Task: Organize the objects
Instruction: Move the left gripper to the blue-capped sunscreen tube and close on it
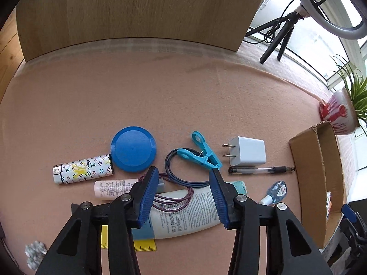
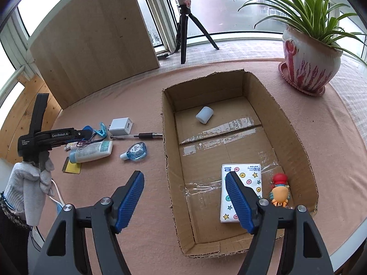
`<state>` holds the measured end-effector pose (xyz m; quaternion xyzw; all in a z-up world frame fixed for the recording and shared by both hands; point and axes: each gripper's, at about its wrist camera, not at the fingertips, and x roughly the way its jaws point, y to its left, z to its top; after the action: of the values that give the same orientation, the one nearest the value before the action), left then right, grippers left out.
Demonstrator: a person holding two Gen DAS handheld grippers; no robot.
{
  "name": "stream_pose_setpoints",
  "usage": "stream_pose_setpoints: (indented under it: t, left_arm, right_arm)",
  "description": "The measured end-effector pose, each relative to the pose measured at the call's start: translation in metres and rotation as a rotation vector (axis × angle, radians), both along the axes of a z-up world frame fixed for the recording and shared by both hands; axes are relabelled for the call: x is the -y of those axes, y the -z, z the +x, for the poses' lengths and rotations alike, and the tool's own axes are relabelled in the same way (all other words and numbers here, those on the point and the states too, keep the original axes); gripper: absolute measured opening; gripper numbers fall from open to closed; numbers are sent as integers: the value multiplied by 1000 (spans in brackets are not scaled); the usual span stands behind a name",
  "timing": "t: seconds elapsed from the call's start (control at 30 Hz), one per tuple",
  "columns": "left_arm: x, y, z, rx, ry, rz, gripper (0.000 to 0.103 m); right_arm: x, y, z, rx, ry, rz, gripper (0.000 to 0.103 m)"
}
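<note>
One tube (image 1: 183, 213) between left tool (image 1: 184, 178) (unpinched)

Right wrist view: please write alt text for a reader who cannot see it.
An open claw hangs over the near left wall of a cardboard box holding a tissue pack, a toy crab and a white roll. Left, a gloved hand points another claw at clutter.

A pink felt-covered table (image 1: 183, 96) carries a cluster near the left: blue lid (image 1: 133, 149), patterned tube (image 1: 83, 169), white charger (image 1: 248, 151), pen (image 1: 261, 170) and lotion tube (image 1: 183, 213). To the right sit a cardboard box (image 2: 168, 160) and, farther off, a potted plant (image 2: 309, 64).
</note>
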<state>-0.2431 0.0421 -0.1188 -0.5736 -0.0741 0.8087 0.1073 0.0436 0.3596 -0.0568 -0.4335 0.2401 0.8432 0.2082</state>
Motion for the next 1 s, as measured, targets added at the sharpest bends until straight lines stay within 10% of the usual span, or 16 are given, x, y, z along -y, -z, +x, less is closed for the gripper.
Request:
stream_pose_setpoints:
  t: [0.27, 1.0]
  left_arm:
    - [12, 20, 2, 69, 24, 42, 28]
    - [11, 8, 91, 52, 46, 83, 28]
  right_arm:
    - [0, 1, 1, 0, 8, -12, 70]
    - [38, 9, -34, 12, -126, -40, 70]
